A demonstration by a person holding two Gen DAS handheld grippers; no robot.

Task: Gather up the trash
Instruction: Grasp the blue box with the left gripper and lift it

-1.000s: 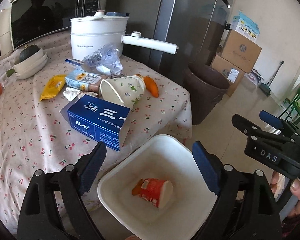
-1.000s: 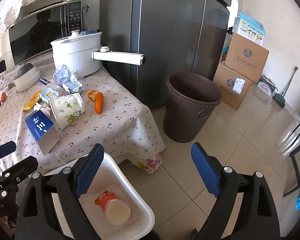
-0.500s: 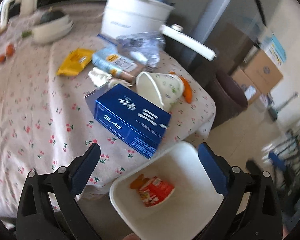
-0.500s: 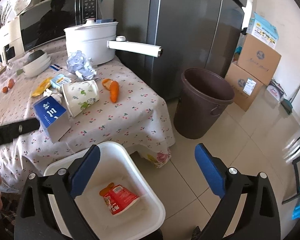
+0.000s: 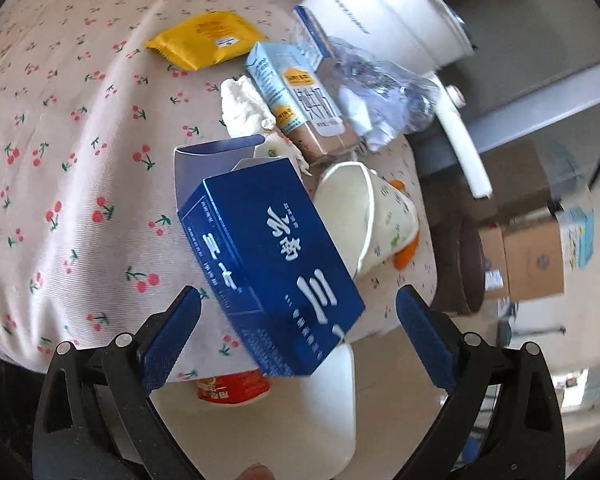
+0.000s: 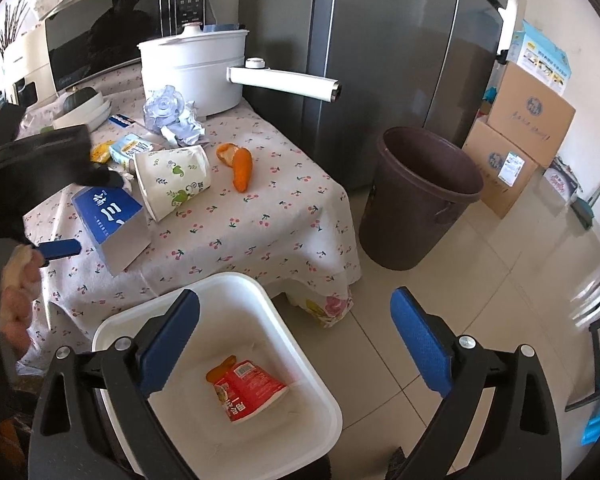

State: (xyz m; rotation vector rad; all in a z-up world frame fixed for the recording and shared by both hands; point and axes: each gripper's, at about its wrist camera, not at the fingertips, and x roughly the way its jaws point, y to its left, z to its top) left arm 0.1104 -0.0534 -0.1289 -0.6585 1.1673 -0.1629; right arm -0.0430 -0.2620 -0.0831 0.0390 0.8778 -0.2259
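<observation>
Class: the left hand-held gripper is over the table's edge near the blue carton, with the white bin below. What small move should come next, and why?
Probably ease the left hand-held gripper forward so its open fingers straddle the blue carton, then close. The carton lies on the tablecloth nearest the edge, between the fingers' line, and the white bin below holds only a red cup.

The left gripper is wide open, its blue pads spread far apart and gripping nothing; the view tilts steeply, so the wrist seems rolled to one side. In the right wrist view one pad of that gripper shows at the left edge, with the left hand wrapped around its handle, blurred. The right gripper points forward and down, level, jaws fully apart and nothing between them.
</observation>
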